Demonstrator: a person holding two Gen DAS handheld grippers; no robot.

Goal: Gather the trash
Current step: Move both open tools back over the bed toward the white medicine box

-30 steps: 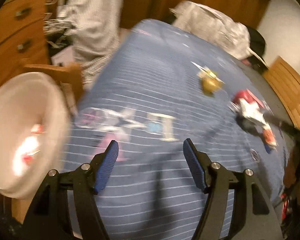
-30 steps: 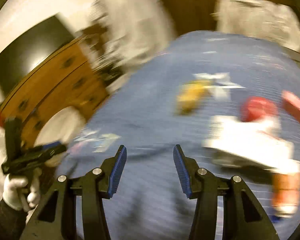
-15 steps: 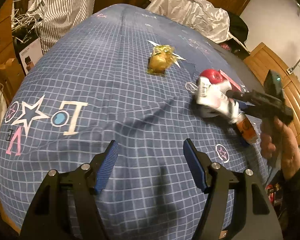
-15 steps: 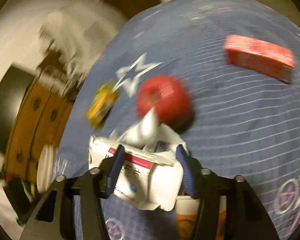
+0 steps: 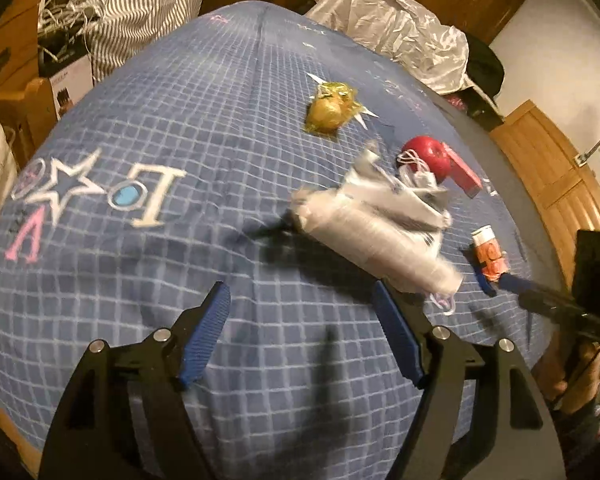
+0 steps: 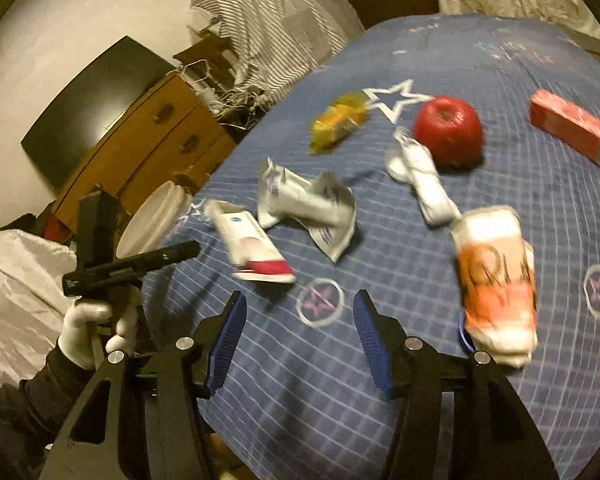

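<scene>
Trash lies scattered on a blue checked bedspread (image 5: 148, 288). A heap of crumpled white wrappers (image 5: 380, 232), blurred with motion, sits just beyond my left gripper (image 5: 300, 328), whose jaws are opening with nothing between them. In the right wrist view a white-and-red packet (image 6: 256, 248), a crumpled white wrapper (image 6: 312, 208), a white face mask (image 6: 424, 184), a yellow wrapper (image 6: 336, 120) and an orange-and-white cup (image 6: 496, 276) lie apart. My right gripper (image 6: 300, 320) stands open over bare cloth, short of the packet.
A red apple (image 6: 448, 130) and a red box (image 6: 572, 128) lie further back on the bed. A white bin (image 6: 152, 224) stands off the bed's left edge, beside a wooden dresser (image 6: 160, 128). A gloved hand (image 6: 88, 328) holds the left gripper (image 6: 172, 254).
The right gripper had the white packet between its jaws; it has pulled back and the wrappers now lie spread out. The left jaws stand wider, and the white heap has shifted toward them.
</scene>
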